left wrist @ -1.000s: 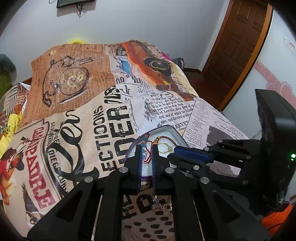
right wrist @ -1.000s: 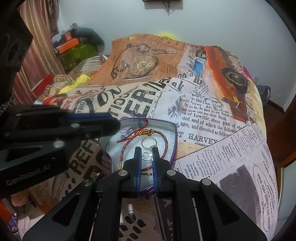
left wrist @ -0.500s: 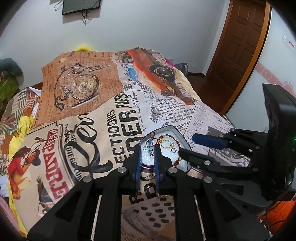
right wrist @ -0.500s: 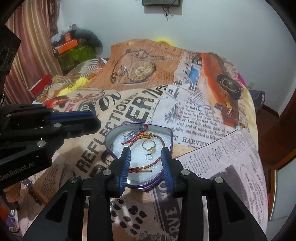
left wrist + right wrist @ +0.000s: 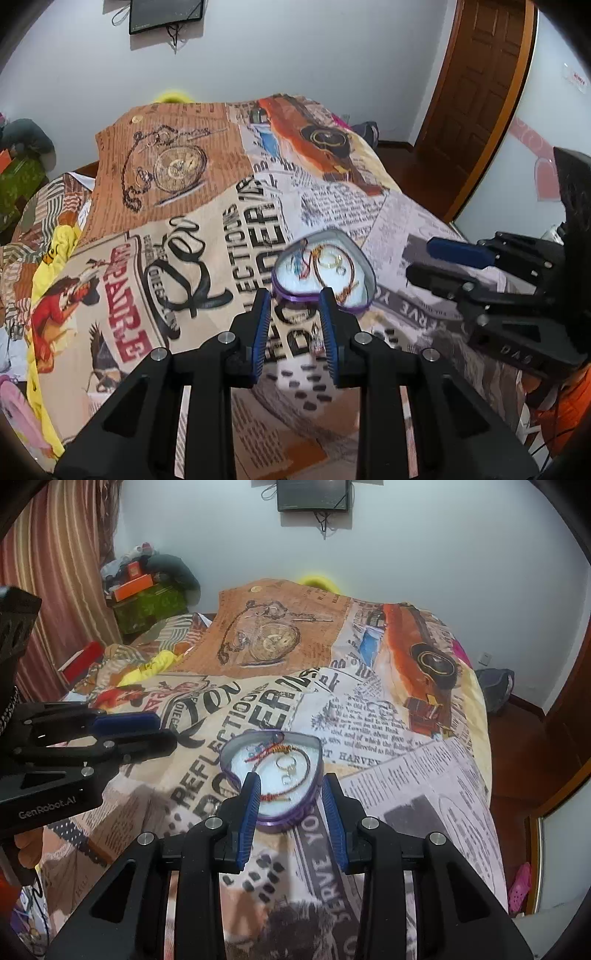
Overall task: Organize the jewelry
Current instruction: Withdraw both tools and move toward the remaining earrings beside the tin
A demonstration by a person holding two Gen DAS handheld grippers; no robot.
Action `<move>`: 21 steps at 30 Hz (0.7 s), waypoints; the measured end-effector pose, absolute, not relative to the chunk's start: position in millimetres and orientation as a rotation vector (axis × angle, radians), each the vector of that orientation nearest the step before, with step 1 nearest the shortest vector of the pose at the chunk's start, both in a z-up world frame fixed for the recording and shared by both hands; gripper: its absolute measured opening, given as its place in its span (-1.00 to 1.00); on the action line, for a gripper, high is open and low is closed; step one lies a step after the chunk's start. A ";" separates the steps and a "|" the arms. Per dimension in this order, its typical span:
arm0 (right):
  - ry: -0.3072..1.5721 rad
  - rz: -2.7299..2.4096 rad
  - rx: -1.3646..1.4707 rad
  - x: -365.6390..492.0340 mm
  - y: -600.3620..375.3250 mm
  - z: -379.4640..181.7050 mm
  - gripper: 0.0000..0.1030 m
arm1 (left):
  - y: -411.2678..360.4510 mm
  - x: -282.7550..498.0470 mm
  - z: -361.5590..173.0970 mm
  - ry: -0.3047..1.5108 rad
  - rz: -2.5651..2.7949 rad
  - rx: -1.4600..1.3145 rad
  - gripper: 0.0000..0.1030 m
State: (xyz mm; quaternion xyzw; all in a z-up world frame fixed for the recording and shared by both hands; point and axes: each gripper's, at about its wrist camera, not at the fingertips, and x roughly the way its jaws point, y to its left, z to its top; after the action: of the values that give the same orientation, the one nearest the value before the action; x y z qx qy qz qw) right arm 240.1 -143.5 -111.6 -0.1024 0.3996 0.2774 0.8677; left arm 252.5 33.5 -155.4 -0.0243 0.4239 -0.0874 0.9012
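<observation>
A purple heart-shaped jewelry box lies open on the bed. On its white pad lie a red and gold bracelet, a gold ring and blue-beaded pieces. My left gripper is open and empty, raised just short of the box. My right gripper is open and empty, raised above the box's near edge. A small silvery piece lies on the cover between the left fingers, blurred.
The bed carries a newspaper-print cover. Cluttered bags and boxes stand at the far left by a curtain. A wooden door is at the right. A screen hangs on the wall.
Both grippers have opened and pulled back and up from the box. The right gripper has let go of a small piece that now lies in the box.
</observation>
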 end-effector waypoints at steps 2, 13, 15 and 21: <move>0.843 0.578 -0.211 236.1 -146.8 -112.9 -0.39 | 32.5 247.8 -160.7 0.893 -0.183 -0.047 -0.49; 0.959 0.620 -0.185 216.4 -143.4 -145.8 -0.39 | 39.5 223.2 -194.5 0.990 -0.193 -0.088 -0.49; 0.986 0.634 -0.194 213.3 -136.7 -155.3 -0.39 | 43.5 221.3 -199.5 0.999 -0.187 -0.097 -0.49; 1.029 0.649 -0.229 211.3 -122.3 -170.9 -0.39 | 52.0 217.1 -209.4 1.012 -0.175 -0.096 -0.49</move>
State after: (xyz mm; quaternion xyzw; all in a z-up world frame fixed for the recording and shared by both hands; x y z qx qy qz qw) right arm 211.3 -122.3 -170.9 -0.1074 0.4822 0.3041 0.8146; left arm 217.1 52.0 -209.4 -0.0460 0.4840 -0.0835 0.8699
